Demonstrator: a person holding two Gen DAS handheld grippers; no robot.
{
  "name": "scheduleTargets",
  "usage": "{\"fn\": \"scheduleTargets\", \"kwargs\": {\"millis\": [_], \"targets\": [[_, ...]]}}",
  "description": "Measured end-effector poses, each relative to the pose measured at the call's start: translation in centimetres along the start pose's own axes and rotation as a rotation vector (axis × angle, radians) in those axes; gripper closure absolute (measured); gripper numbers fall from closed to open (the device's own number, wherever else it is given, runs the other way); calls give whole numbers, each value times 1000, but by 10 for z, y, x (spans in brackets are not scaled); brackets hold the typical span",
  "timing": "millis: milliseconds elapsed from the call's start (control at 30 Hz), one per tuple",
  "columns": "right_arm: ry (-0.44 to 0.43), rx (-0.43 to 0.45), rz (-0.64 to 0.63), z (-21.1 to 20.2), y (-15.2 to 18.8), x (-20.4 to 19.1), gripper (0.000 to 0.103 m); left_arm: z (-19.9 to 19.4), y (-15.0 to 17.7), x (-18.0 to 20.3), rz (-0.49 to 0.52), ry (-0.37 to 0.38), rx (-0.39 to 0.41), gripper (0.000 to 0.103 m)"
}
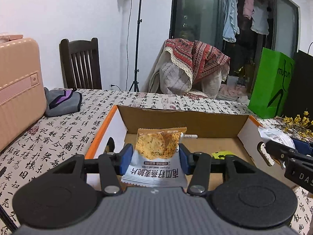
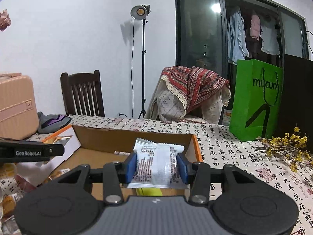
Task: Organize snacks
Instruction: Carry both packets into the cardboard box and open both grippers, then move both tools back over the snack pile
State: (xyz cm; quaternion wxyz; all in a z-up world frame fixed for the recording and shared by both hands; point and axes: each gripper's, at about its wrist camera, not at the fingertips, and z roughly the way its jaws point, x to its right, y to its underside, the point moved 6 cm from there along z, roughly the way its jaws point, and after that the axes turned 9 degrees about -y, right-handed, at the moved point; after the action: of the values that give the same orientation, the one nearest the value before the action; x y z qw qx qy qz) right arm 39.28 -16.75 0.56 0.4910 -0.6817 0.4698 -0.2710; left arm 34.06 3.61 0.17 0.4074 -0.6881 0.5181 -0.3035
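My left gripper (image 1: 155,159) is shut on an orange-and-white oat crisp packet (image 1: 158,148), held over the near edge of an open cardboard box (image 1: 182,117) with orange rims. My right gripper (image 2: 157,166) is shut on a silver-white snack packet (image 2: 156,162), back side showing, above the same cardboard box (image 2: 133,137). The right gripper's black arm shows at the right edge of the left wrist view, and the left gripper's arm at the left edge of the right wrist view. A yellow-green item (image 1: 221,154) and a small white wrapper (image 1: 190,136) lie on the box floor.
Several loose snack packets (image 2: 11,201) lie on the calligraphy tablecloth (image 1: 58,137) left of the box. A pink suitcase (image 1: 17,90) and grey pouch (image 1: 62,101) stand at left. A green paper bag (image 2: 256,99) and yellow dried flowers (image 2: 285,146) are at right. Two chairs stand behind the table.
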Motion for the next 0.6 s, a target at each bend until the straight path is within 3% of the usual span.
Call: {"fn": "scheduleTargets", "kwargs": {"millis": [100, 167, 233, 267, 300, 367, 600], "targets": [[20, -16, 2, 2, 3, 2, 59, -3, 1, -1, -4, 6, 17, 48], [8, -24, 11, 3, 4, 2, 57, -6, 0, -1, -7, 10, 37, 30], [13, -24, 15, 2, 4, 3, 32, -12, -2, -1, -12, 6, 71, 6], [17, -19, 18, 0, 4, 3, 23, -16, -2, -2, -14, 1, 89, 1], [15, -12, 21, -2, 3, 4, 11, -19, -3, -3, -18, -1, 107, 0], [2, 3, 33, -6, 2, 5, 1, -22, -4, -2, -24, 5, 115, 0], [26, -2, 45, -9, 1, 10, 0, -25, -6, -3, -42, 6, 116, 0]]}}
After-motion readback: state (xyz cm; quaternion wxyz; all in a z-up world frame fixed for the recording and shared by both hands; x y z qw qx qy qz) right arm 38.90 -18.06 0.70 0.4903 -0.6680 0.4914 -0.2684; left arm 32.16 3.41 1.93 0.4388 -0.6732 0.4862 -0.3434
